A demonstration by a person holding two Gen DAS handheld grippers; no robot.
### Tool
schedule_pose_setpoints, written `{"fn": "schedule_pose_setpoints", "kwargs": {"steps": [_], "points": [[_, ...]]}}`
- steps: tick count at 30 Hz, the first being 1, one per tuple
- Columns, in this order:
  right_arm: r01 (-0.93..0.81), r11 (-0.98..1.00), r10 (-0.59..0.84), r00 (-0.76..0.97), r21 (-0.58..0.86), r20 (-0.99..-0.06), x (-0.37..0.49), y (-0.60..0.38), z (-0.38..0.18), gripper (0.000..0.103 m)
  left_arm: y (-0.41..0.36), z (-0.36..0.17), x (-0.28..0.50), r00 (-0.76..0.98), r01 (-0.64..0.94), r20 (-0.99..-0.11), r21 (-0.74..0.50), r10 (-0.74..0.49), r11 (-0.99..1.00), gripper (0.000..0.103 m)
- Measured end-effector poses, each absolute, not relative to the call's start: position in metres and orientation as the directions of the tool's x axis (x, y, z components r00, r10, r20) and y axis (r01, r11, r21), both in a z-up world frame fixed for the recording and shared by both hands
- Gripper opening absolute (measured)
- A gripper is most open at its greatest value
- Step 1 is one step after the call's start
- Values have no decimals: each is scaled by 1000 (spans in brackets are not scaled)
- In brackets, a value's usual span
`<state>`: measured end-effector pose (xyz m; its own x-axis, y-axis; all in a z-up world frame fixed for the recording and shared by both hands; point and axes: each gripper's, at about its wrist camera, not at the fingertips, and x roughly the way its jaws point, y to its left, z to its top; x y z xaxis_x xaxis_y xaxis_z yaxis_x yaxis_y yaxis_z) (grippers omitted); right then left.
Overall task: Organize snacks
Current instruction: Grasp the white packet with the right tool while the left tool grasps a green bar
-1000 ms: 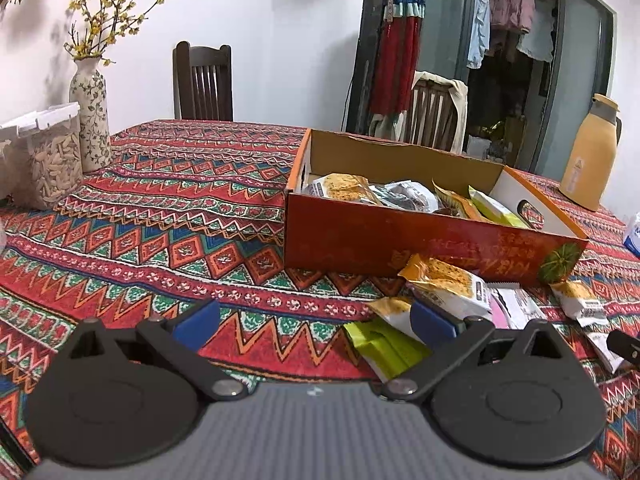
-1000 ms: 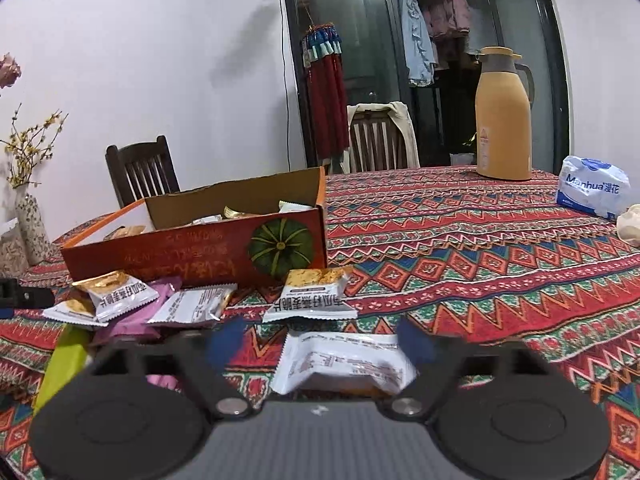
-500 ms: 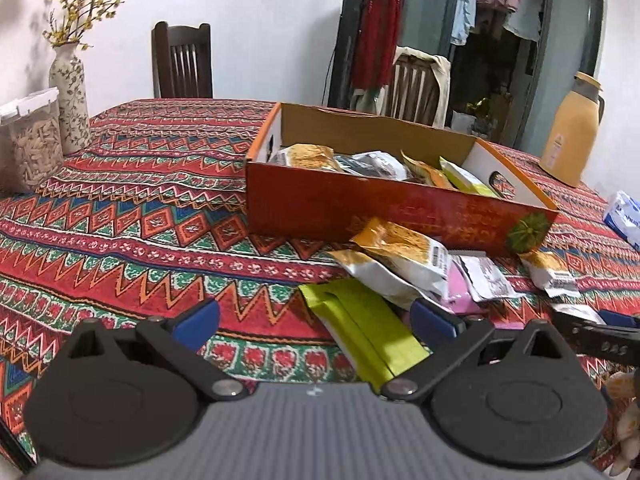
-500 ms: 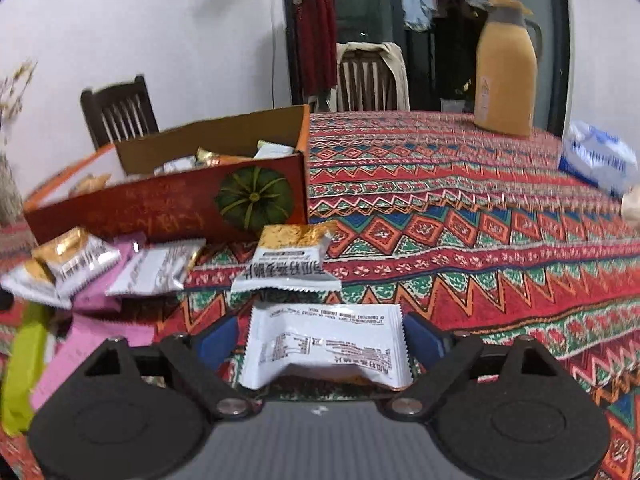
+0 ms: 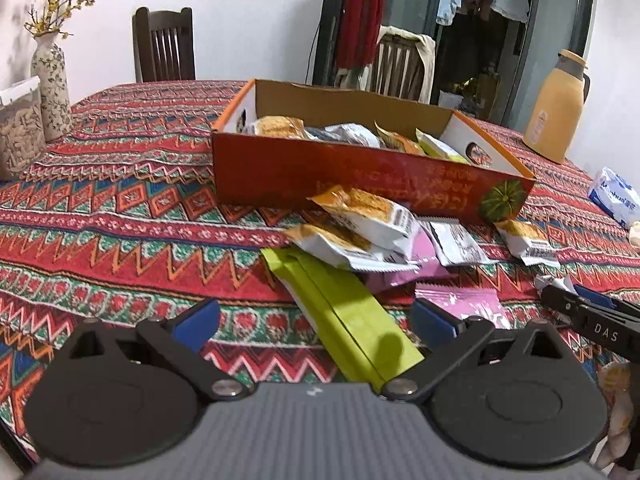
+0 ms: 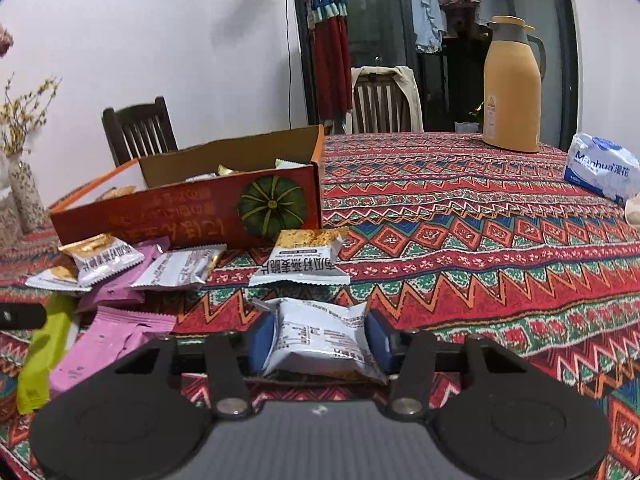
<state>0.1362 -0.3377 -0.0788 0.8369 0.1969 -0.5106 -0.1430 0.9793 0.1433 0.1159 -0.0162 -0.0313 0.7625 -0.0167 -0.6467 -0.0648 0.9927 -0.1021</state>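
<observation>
Home dining area. A patterned red cloth (image 6: 480, 216) is covering the surface, wooden dining chairs (image 5: 164, 44) are standing around it. A floral vase (image 5: 50, 84) with yellow blossom twigs is sitting at one edge, a tan thermos jug (image 6: 512, 88) and a tissue pack (image 6: 600, 168) at the other. Clothes (image 6: 428, 12) are hanging in a dark doorway behind; a jacket is draping over one chair (image 6: 384, 100). Plain white walls.
</observation>
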Motion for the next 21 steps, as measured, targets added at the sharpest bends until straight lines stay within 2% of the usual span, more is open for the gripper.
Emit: {"fn": "schedule_pose_setpoints", "kwargs": {"steps": [3, 5, 7, 12, 13, 14, 17, 21], "points": [[-143, 978, 199, 848, 149, -491, 129, -336, -81, 48, -21, -35, 119, 742, -89, -671, -92, 5, 992, 103], [-149, 980, 195, 859, 133, -474, 124, -332, -83, 47, -24, -36, 121, 729, -96, -684, -89, 9, 991, 94], [-155, 980, 194, 866, 121, -461, 120, -327, -84, 47, -29, -38, 124, 721, -96, -693, -86, 9, 992, 89], [-179, 977, 213, 873, 118, -439, 112, -319, -82, 43, -40, -41, 129, 715, -91, -699, -62, 21, 994, 62], [-185, 976, 218, 873, 117, -437, 110, -318, -82, 43, -42, -41, 129, 718, -89, -695, -52, 28, 995, 51], [-189, 975, 220, 872, 115, -437, 109, -317, -82, 43, -43, -41, 129, 722, -93, -690, -37, 42, 995, 46], [-193, 975, 222, 871, 110, -437, 106, -315, -81, 43, -39, -41, 127, 729, -90, -683, -38, 39, 995, 38], [-193, 975, 223, 874, 112, -431, 103, -314, -79, 43, -30, -39, 119, 745, -81, -666, -39, 35, 996, 35]]}}
